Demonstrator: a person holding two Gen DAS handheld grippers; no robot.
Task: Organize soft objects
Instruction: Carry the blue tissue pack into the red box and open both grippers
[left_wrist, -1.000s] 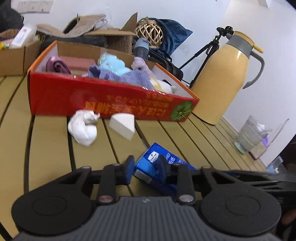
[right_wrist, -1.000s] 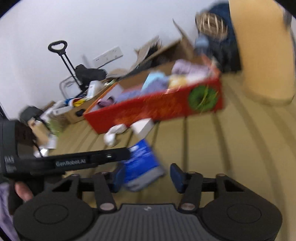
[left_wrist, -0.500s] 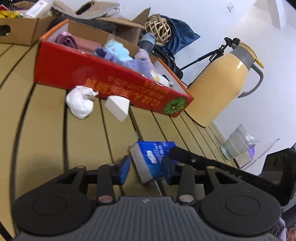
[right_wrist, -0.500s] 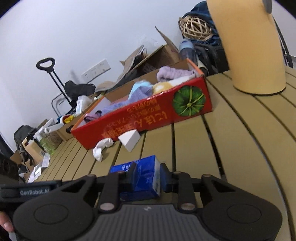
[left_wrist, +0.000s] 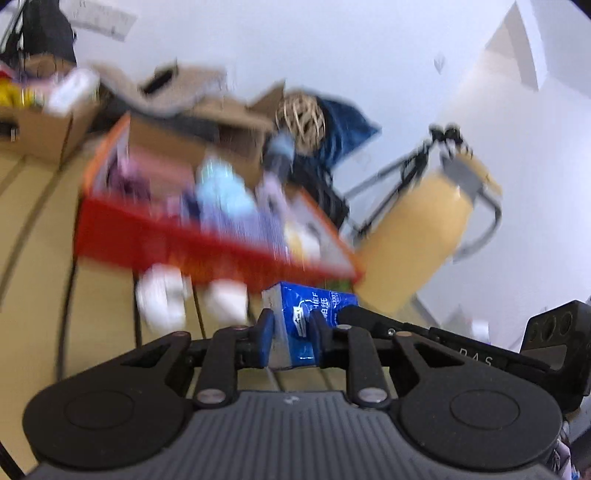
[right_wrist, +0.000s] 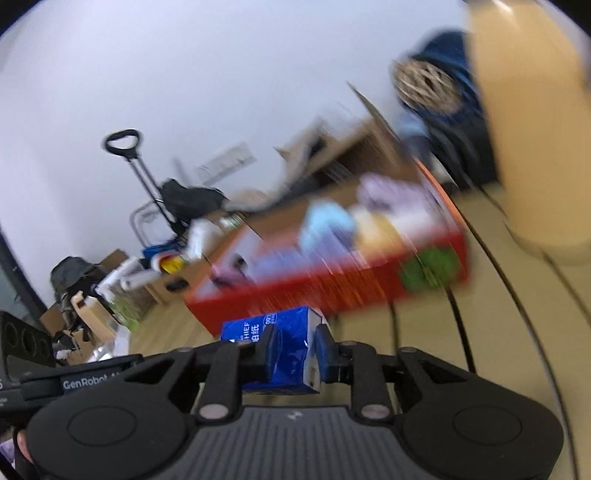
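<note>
You are working over a slatted tabletop (left_wrist: 40, 295), with a tall yellow jug (left_wrist: 417, 236) standing at about 2 o'clock in the left wrist view. A red box (left_wrist: 207, 251) is sitting at 12 o'clock ahead of you, blurred, holding soft things in pale blue, purple and cream. Two white soft objects (left_wrist: 162, 299) are lying on the tabletop just in front of its wall (both too smeared to name). You are gripping the blue tissue pack (left_wrist: 306, 317) from both ends: your left gripper (left_wrist: 291, 339) is pinching one end between its blue fingers (left_wrist: 266, 338), and your right gripper (right_wrist: 293, 350) is pinching the other, with the pack near the box's front wall.
</note>
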